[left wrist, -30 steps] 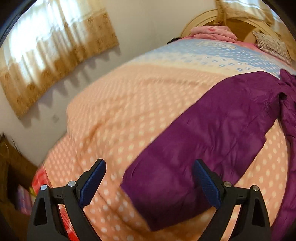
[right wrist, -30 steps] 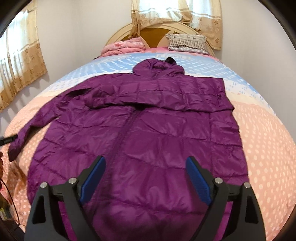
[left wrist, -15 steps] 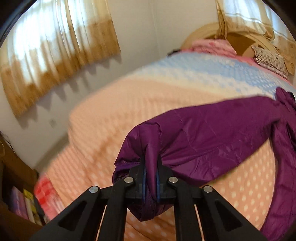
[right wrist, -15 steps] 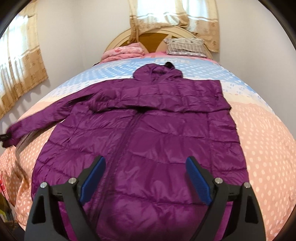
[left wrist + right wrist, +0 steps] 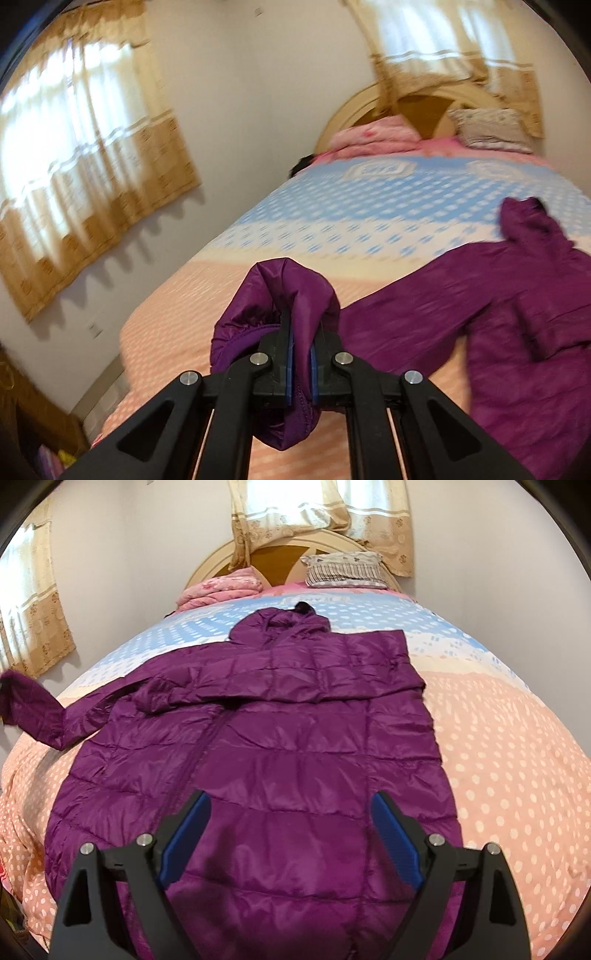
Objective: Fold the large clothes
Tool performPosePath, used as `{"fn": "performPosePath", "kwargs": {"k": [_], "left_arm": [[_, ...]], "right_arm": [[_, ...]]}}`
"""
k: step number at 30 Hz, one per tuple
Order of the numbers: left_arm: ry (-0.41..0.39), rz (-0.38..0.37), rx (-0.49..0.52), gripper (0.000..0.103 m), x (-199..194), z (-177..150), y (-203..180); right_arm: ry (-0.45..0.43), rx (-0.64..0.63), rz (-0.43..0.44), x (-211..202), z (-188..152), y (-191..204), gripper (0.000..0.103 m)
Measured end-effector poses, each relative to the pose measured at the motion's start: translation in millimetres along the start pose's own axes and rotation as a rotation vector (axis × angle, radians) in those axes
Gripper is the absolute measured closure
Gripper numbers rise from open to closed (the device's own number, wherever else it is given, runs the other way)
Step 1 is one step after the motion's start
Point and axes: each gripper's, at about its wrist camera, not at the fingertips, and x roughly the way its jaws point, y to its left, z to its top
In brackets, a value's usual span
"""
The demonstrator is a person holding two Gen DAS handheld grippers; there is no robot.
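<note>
Left gripper [image 5: 300, 354] angled downward over the near left side of the bed [image 5: 177, 332], fingers [image 5: 288, 363] clamped tight on the cuff end of a purple sleeve [image 5: 424, 306], fabric bunched into a rounded hump above the blue pads and a puckered tail hanging below them. Seen from the right wrist view as a raised sleeve end [image 5: 26, 705] lifted clear of the bedspread at the far left, the gripper itself cut off by the frame edge there. Right gripper [image 5: 291, 838] tilted down above the lower part of the purple puffer jacket [image 5: 277, 746], fingers spread wide, nothing between the blue ribbed pads, jacket hem lying under them; contact with the cloth not clear. Jacket flat in the middle of the bed, front up, hood [image 5: 280, 624] toward the headboard [image 5: 221, 559], glossy quilted nylon in horizontal channels, zipper line down the centre, other sleeve folded across the chest. Bedspread soft and dotted, peach near, pale blue farther up. Folded pink blanket [image 5: 221, 589] and striped pillow [image 5: 345, 570] at the head, sheer beige curtains [image 5: 85, 162] on the walls. Left view smeared with motion blur, the jacket's body cut off at its right edge; small dark item behind the hood too small to tell.
</note>
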Motion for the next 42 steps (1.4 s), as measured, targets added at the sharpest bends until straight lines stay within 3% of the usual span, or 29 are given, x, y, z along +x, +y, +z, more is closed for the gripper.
{"fn": "performPosePath", "kwargs": {"k": [11,19,22,23,24,25,27,29,36,42], "left_arm": [[-0.131,-0.236,0.173,0.098,-60.3,23.4,-162.1],[-0.130,-0.380,0.247,0.097,-78.9,6.0,-265.0],[-0.088,-0.432,0.246,0.094,-72.8,-7.5,-287.6],[-0.072,-0.445,0.250,0.088,-71.4,-11.2,-294.1],[-0.053,-0.479,0.253,0.073,-68.8,-16.4,-299.5],[-0.048,-0.509,0.257,0.064,-69.8,-21.2,-303.1],[-0.083,-0.528,0.260,0.032,-77.6,-29.3,-304.8],[-0.131,-0.546,0.262,0.012,-88.7,-34.8,-300.5],[-0.198,-0.554,0.218,0.010,-97.1,-26.3,-253.1],[-0.223,-0.470,0.171,0.009,-76.8,-26.3,-199.5]], "right_arm": [[-0.017,0.102,-0.050,-2.7,6.3,-48.2,0.012],[-0.004,0.142,-0.071,4.2,2.9,-66.1,0.012],[0.015,0.143,-0.070,10.4,-0.4,-67.5,0.012],[0.021,0.142,-0.069,12.3,-1.3,-67.4,0.012],[0.025,0.141,-0.069,13.9,-2.4,-67.4,0.012],[0.027,0.139,-0.071,15.6,-3.6,-66.8,0.012],[0.037,0.137,-0.078,19.4,-6.1,-67.1,0.012],[0.045,0.138,-0.083,22.9,-9.1,-68.4,0.012],[0.048,0.130,-0.098,17.3,-4.0,-68.3,0.012],[0.018,0.104,-0.080,5.3,13.5,-52.2,0.012]]}}
